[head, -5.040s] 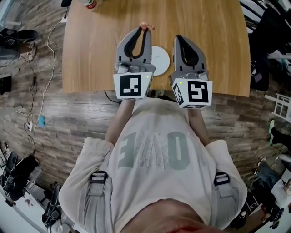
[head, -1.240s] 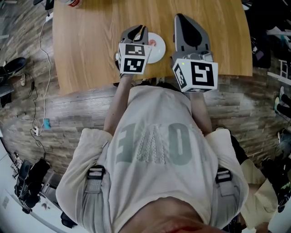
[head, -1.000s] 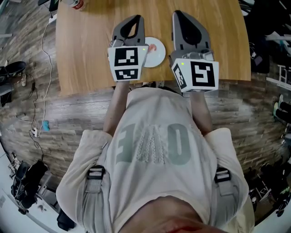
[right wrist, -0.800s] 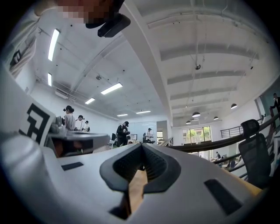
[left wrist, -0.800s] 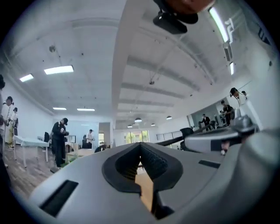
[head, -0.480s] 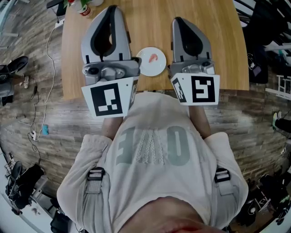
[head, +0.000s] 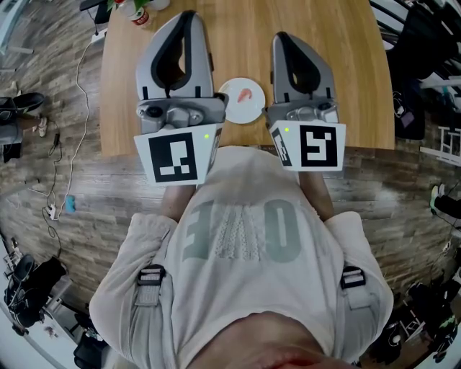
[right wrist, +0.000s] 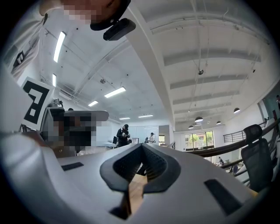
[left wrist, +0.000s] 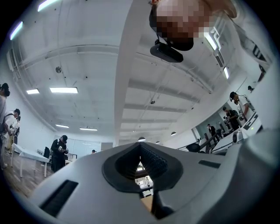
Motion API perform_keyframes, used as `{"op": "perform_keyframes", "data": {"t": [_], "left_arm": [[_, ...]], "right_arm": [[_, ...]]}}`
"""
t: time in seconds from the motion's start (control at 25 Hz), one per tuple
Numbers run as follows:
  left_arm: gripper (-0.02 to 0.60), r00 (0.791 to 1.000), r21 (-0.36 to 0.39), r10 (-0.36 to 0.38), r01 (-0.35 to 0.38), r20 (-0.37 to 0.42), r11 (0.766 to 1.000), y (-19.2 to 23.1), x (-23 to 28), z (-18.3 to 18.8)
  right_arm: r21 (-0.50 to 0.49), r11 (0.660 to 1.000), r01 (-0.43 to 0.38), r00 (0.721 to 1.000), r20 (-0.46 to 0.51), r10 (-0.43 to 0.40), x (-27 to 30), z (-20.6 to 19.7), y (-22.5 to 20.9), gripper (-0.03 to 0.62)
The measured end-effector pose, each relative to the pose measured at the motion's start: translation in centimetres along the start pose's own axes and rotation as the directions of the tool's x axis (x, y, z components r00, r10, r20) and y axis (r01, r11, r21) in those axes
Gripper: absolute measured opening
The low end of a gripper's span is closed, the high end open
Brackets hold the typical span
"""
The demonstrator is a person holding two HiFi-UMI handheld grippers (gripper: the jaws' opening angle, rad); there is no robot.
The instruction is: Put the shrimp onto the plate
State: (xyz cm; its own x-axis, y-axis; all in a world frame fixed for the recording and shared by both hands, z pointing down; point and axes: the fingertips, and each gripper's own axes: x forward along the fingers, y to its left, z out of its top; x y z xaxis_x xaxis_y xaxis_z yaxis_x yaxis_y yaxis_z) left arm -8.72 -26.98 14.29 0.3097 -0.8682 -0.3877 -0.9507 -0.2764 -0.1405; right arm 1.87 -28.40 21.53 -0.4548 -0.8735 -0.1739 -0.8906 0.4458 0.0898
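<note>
A small orange shrimp [head: 245,92] lies on the round white plate [head: 235,109], which sits on the wooden table [head: 353,72] near its front edge. In the head view the plate shows between my two grippers. My left gripper [head: 189,14] is raised well above the table to the plate's left, shut with nothing in it. To the plate's right, my right gripper [head: 281,36] is also shut and empty. Both gripper views point up at the ceiling. There the left gripper [left wrist: 140,144] and right gripper [right wrist: 142,145] show their jaws meeting at the tips.
A few small bottles or cans [head: 137,11] stand at the table's far left corner. Cables [head: 72,94] and shoes [head: 18,104] lie on the wood floor to the left. Other people stand at desks in the distance in the gripper views.
Five seconds ago the left gripper held the shrimp beyond the plate. It set the shrimp on the plate, then rose up and left, empty. The right gripper barely moved.
</note>
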Motion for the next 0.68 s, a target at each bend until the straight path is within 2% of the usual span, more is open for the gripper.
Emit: {"op": "perform_keyframes", "data": {"t": [0.48,0.68], "left_arm": [[0.009,1.0,-0.02,-0.006,0.006,-0.011,1.0,0.65,0.17,-0.63],[0.009,1.0,-0.006,-0.001,0.0,-0.005,1.0,0.9,0.66,-0.5]], "right_arm": [[-0.005,1.0,0.01,1.0,-0.015,-0.01,0.64,-0.14,0.21,0.018],[-0.058,0.998,-0.007,1.0,-0.024,0.005,0.85,-0.32,-0.29,0.018]]}}
